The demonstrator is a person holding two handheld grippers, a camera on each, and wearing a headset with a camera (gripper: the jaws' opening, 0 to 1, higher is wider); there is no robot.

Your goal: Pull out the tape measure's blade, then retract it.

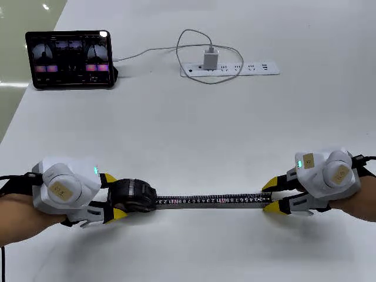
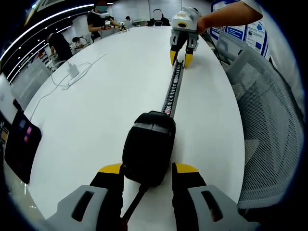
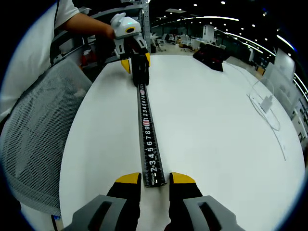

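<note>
The tape measure case (image 1: 132, 195) lay on the white table (image 1: 188, 135) at your left, w/ its blade (image 1: 211, 200) drawn out flat across the tabletop toward your right. Your L gripper (image 1: 114, 197) had the case btw its yellow-tipped fingers (image 1: 117, 214), one tip on each side, pressed against the black body. In the left gripper view the case (image 2: 148, 149) sat just past the two tips, clamped, and the blade (image 2: 174, 86) ran away from it to the R gripper (image 2: 181, 57) at the far end.

In the right gripper view the blade's free end (image 3: 154, 175) lay btw your R gripper's (image 3: 155, 179) fingers (image 3: 129, 179), numbers facing up. Those fingers stood only narrowly apart beside the blade's edges; can't tell if they actually pinched it.

Further back on the table: a tablet (image 1: 70, 59) w/ lit screen at far left, and a power strip (image 1: 230, 68) w/ a white charger (image 1: 211, 59) plugged in, well apart from the tape.
</note>
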